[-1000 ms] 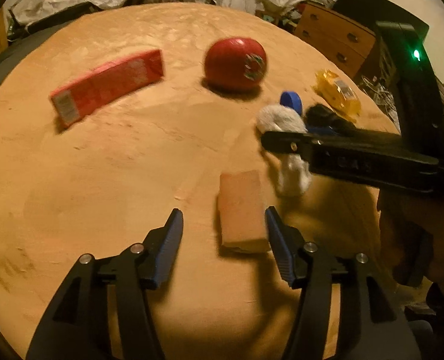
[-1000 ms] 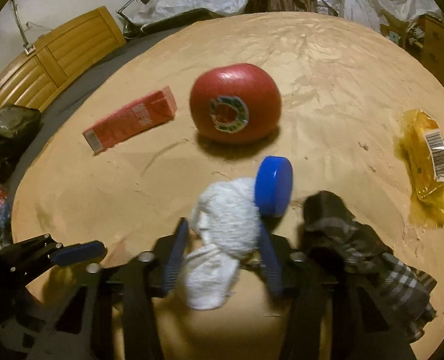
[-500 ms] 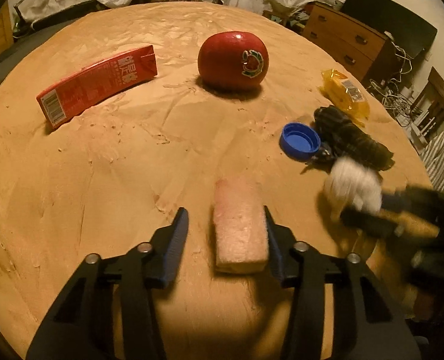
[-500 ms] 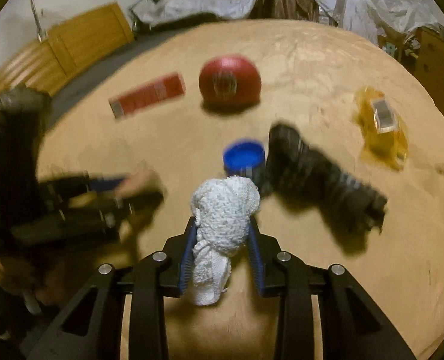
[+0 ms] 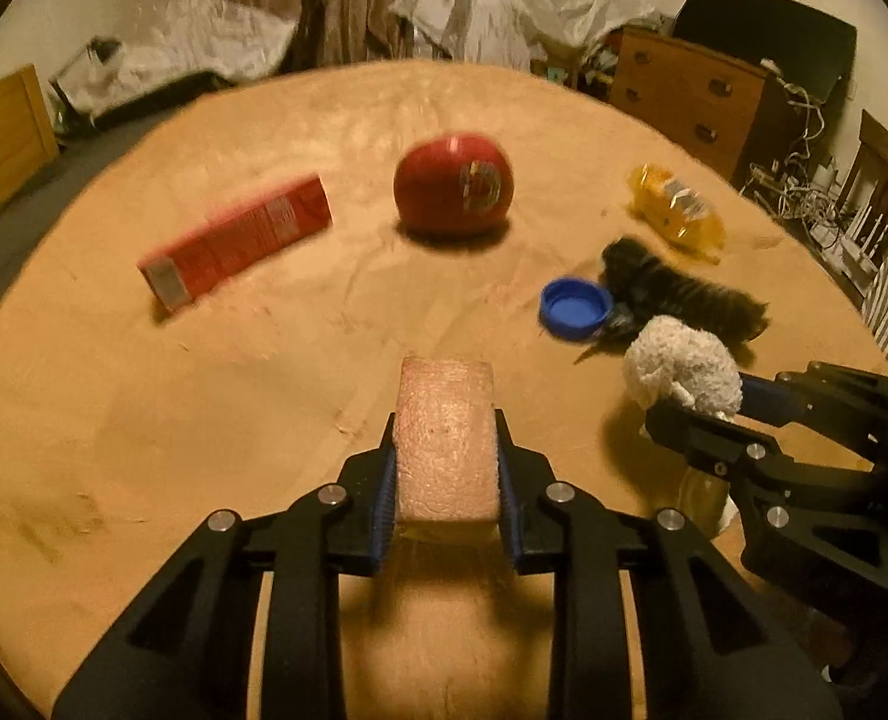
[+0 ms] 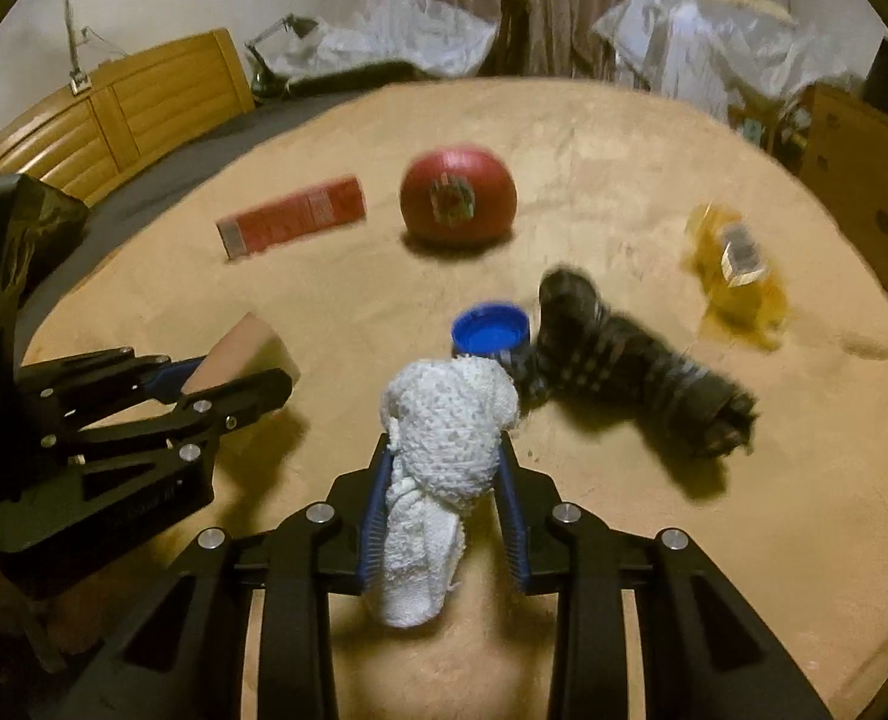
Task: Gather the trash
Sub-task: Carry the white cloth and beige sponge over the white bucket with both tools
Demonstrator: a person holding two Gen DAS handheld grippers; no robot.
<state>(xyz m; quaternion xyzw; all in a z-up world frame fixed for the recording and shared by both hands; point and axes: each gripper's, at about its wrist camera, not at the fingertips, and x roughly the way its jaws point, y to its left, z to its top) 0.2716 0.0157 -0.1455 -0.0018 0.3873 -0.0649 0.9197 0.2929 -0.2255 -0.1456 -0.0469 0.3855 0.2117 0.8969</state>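
My left gripper (image 5: 446, 429) is shut on a pink sponge block (image 5: 447, 444), lifted just off the round tan table (image 5: 204, 408). My right gripper (image 6: 446, 450) is shut on a crumpled white cloth (image 6: 444, 420), which hangs down between its fingers. In the left wrist view the right gripper (image 5: 693, 402) sits at the right with the white cloth (image 5: 681, 369). In the right wrist view the left gripper (image 6: 234, 372) is at the left, holding the sponge (image 6: 243, 354).
On the table lie a red carton (image 5: 237, 240), a red round ball-like object (image 5: 453, 189), a blue cap (image 5: 576, 307), a dark plaid sock (image 5: 684, 294) and a yellow wrapper (image 5: 675, 210). A wooden dresser (image 5: 690, 96) and covered furniture stand beyond the table.
My left gripper closed on the sponge and raised it. My right gripper carried the white cloth away from the cap and sock, toward the near right.
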